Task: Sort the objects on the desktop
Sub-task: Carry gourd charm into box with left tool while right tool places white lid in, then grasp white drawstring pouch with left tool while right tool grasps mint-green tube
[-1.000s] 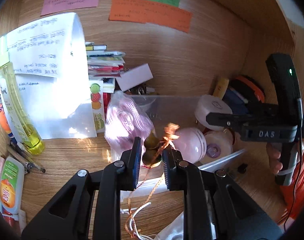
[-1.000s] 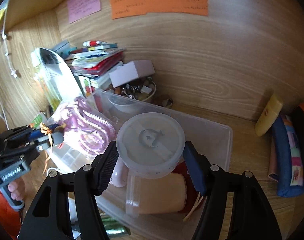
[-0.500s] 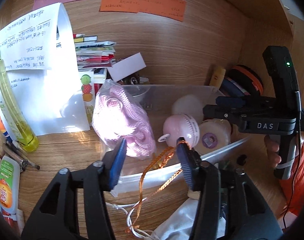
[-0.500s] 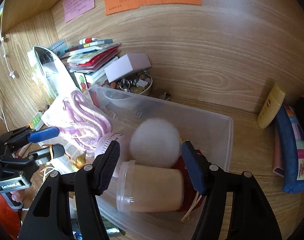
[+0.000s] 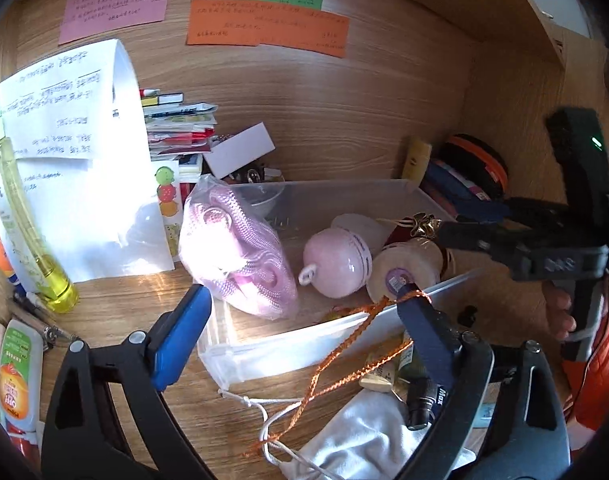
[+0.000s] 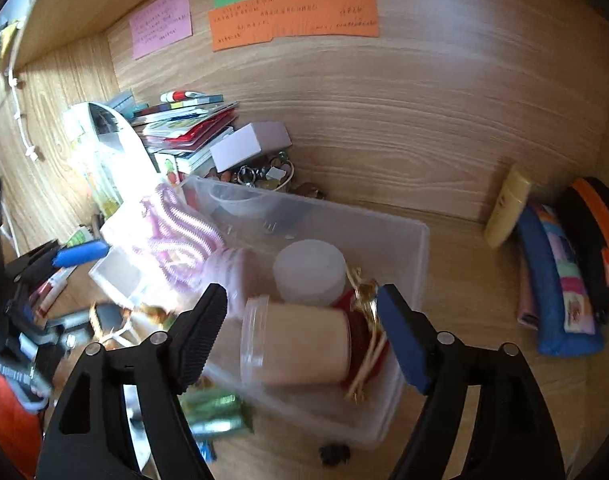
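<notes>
A clear plastic bin [image 5: 288, 352] sits on the wooden desk. In it lie a bag of pink cord [image 5: 236, 256], a pink round gadget [image 5: 336, 262], a white round jar [image 6: 309, 266] and a tan cup with a clear lid [image 6: 300, 348]. My left gripper [image 5: 300, 320] is open in front of the bin's near wall; an orange braided cord [image 5: 344, 344] hangs over its right finger and trails across the bin rim to the desk. My right gripper [image 6: 302, 320] is open and empty above the tan cup; it also shows in the left wrist view [image 5: 464, 238].
A white cloth pouch [image 5: 364, 444] and small bottles lie in front of the bin. A yellow bottle [image 5: 28, 236], papers and stacked books [image 5: 176, 128] stand at the left. A yellow tube [image 6: 508, 204] and pencil cases [image 6: 560, 276] lie at the right.
My left gripper opened and dropped the small brown ornament into the bin, then pulled back. My right gripper let go of the white round jar into the bin and drew back.
</notes>
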A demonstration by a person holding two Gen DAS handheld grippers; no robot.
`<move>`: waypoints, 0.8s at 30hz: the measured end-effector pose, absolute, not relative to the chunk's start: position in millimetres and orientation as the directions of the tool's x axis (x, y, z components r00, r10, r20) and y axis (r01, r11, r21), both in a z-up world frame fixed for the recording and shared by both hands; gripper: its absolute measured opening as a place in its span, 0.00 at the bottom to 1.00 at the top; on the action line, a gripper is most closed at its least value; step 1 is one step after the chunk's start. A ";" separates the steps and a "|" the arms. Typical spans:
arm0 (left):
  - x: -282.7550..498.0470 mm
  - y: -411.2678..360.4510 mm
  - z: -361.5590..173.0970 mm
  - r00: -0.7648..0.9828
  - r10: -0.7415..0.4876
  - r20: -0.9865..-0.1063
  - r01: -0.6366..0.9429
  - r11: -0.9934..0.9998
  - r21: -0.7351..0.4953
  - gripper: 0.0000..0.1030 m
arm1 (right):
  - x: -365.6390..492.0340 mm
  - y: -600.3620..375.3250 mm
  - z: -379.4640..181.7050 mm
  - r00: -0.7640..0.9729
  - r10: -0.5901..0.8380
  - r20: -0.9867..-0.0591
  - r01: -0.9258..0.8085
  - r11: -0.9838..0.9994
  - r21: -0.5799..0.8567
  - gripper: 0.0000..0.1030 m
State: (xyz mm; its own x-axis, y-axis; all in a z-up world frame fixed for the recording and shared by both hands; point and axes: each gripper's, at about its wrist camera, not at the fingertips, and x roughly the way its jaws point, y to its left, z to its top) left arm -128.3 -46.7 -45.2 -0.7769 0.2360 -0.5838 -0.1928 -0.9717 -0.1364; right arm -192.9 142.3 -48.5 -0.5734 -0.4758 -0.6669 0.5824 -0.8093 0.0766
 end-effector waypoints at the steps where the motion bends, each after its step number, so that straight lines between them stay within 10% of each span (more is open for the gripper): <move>1: -127.7 -47.7 -45.5 -0.773 0.235 -0.589 -0.187 -0.972 -0.142 0.93 | -186.3 148.6 -47.8 -0.581 -0.475 -0.661 0.578 -0.813 0.076 0.76; 24: -38.7 -36.1 -46.6 -0.769 0.042 -0.638 -0.093 -0.995 0.046 0.96 | -97.1 211.1 -52.2 -0.603 -0.521 -0.604 0.594 -0.799 0.095 0.79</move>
